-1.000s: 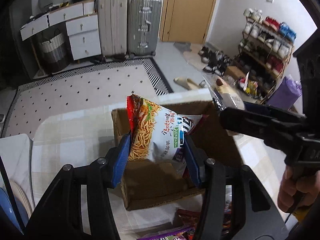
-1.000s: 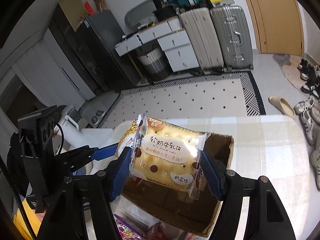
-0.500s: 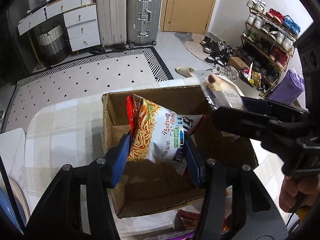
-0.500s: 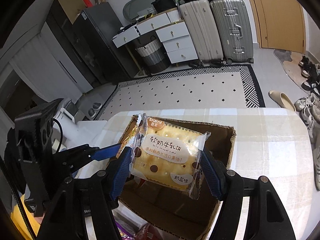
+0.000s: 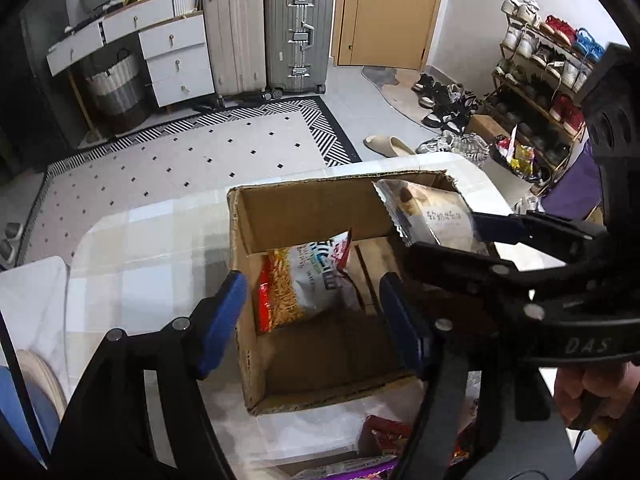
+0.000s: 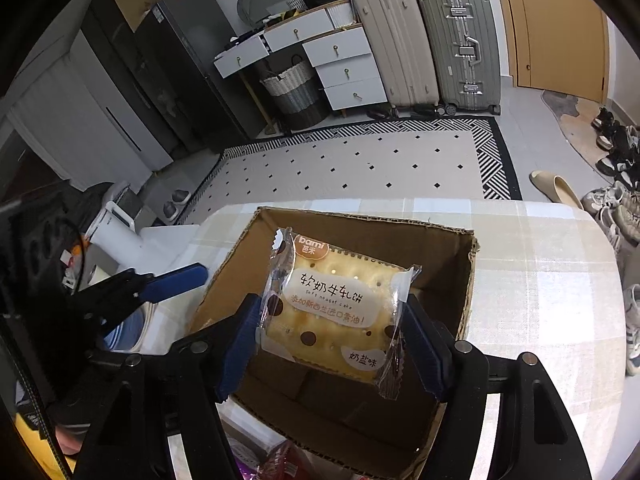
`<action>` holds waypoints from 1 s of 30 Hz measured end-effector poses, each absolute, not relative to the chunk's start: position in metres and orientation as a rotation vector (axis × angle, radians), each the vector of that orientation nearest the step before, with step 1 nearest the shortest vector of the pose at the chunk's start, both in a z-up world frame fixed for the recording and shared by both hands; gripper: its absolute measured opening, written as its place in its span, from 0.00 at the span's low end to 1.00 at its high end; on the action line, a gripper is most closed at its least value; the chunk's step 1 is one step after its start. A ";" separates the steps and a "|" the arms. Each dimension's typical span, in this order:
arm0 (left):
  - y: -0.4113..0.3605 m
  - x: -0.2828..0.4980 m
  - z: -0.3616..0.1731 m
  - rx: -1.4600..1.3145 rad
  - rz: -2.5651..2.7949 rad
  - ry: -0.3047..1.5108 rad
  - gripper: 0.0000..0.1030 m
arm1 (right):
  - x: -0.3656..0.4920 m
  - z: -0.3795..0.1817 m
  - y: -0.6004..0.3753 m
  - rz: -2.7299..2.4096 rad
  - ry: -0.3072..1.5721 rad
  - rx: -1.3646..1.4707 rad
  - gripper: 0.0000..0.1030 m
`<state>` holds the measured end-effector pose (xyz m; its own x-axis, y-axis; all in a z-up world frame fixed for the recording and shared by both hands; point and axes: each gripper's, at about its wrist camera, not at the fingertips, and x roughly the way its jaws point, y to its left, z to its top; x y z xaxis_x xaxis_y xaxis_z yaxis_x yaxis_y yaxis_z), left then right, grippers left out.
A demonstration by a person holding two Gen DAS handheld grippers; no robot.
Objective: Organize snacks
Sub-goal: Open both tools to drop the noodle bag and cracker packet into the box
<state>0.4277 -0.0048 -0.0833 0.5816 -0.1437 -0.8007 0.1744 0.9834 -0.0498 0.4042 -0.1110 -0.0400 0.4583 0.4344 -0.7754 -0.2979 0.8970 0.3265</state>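
Note:
An open cardboard box (image 5: 312, 208) stands on the checked tablecloth. A noodle snack bag (image 5: 308, 284) lies tilted inside it at the far left. My left gripper (image 5: 313, 294) hovers above that bag, its jaws opening and the blue pads clear of it. My right gripper (image 6: 332, 320) is shut on a clear-wrapped cracker pack (image 6: 336, 308), held over the box (image 6: 360, 224). In the left wrist view the cracker pack (image 5: 436, 212) hangs over the box's far right corner. One blue finger (image 6: 176, 276) of my left gripper shows left of the box.
Loose snack packets (image 5: 384, 436) lie on the table (image 6: 540, 280) in front of the box. A person's hand (image 5: 584, 392) grips the right handle. Beyond the table are a patterned rug (image 6: 352, 168), suitcases (image 5: 300, 32) and a shoe rack (image 5: 552, 80).
Both grippers sank toward the box. My left gripper opened and the noodle bag dropped from it into the box. The right gripper still holds the cracker pack.

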 end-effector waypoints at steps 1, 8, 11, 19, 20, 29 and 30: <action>-0.004 0.423 -0.082 0.037 -0.189 0.930 0.65 | 0.404 -0.040 -0.111 0.448 0.996 0.153 0.69; 0.002 0.401 -0.077 0.055 -0.178 0.926 0.69 | 0.402 -0.037 -0.112 0.435 1.012 0.142 0.74; 0.005 0.397 -0.071 0.055 -0.178 0.923 0.72 | 0.400 -0.033 -0.114 0.427 1.005 0.139 0.77; 0.000 0.370 -0.051 0.079 -0.179 0.906 0.75 | 0.391 -0.022 -0.117 0.404 0.992 0.127 0.84; -0.001 0.367 -0.047 0.085 -0.177 0.903 0.75 | 0.389 -0.019 -0.116 0.409 0.986 0.125 0.84; -0.004 0.332 -0.016 0.114 -0.157 0.862 0.76 | 0.366 0.012 -0.115 0.427 0.925 0.112 0.88; -0.003 0.326 -0.010 0.113 -0.155 0.857 0.76 | 0.362 0.017 -0.115 0.425 0.914 0.109 0.88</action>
